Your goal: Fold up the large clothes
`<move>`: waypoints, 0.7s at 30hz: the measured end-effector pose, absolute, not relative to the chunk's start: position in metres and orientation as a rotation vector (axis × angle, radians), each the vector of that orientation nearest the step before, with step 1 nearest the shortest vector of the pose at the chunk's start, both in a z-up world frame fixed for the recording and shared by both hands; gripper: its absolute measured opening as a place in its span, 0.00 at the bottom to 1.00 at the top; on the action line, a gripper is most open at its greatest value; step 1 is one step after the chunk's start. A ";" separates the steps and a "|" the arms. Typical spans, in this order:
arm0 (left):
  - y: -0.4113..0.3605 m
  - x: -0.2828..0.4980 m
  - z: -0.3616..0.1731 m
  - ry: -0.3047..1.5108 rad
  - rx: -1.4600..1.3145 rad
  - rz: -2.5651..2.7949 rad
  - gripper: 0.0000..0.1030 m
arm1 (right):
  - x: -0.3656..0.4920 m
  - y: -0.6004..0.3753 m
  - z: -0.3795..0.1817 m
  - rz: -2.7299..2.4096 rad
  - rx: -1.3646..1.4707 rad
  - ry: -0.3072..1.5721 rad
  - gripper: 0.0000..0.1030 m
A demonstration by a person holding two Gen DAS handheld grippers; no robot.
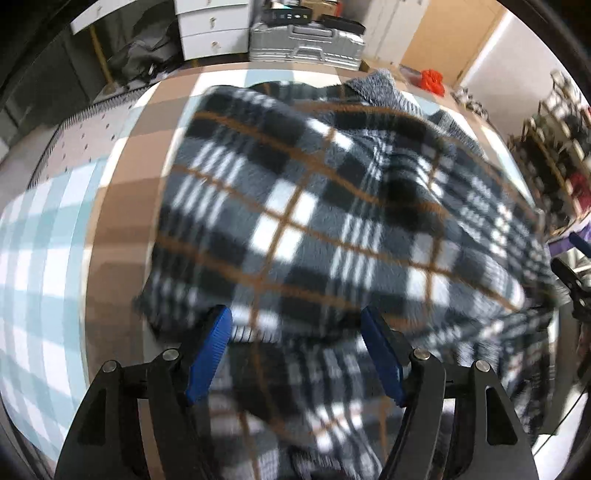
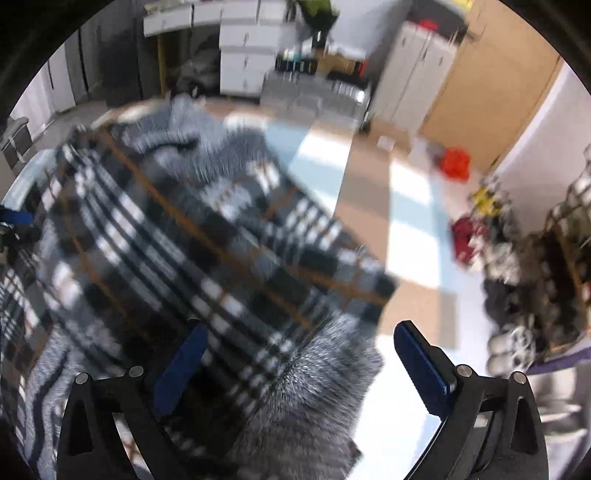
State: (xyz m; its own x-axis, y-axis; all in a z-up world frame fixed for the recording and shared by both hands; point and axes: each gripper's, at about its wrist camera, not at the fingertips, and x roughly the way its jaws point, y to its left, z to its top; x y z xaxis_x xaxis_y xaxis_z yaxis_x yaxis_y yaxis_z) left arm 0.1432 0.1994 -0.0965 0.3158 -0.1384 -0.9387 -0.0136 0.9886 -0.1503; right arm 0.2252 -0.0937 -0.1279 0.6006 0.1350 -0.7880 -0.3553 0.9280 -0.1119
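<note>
A large fleece garment (image 1: 314,221) in black, grey and white plaid with orange lines lies spread over the checked table cover (image 1: 122,206). My left gripper (image 1: 297,343) points steeply down at its near edge. The blue pads (image 1: 210,354) stand apart with their ribbed faces bare and plaid cloth lying in the gap. In the right wrist view the garment (image 2: 177,251) fills the left half, blurred. My right gripper (image 2: 299,365) is wide open over a grey fleecy flap (image 2: 314,391), and neither pad (image 2: 421,365) presses on it.
The cover (image 2: 373,192) shows brown, pale blue and white squares right of the garment. Beyond the table stand a silver case (image 1: 306,40), white drawers (image 1: 210,29) and a cabinet (image 2: 413,74). Red things (image 2: 456,162) and a cluttered rack (image 1: 554,147) sit right.
</note>
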 end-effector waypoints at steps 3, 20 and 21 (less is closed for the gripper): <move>0.212 0.117 -0.084 1.247 -0.181 -0.105 0.66 | 0.189 -0.100 -0.095 0.317 -0.206 0.806 1.00; 0.176 -0.043 0.053 0.717 -0.029 0.018 0.84 | 0.010 -0.117 0.001 0.573 0.328 0.502 1.00; 0.171 -0.056 0.057 0.678 -0.031 0.036 0.84 | -0.001 -0.112 -0.001 0.548 0.317 0.472 1.00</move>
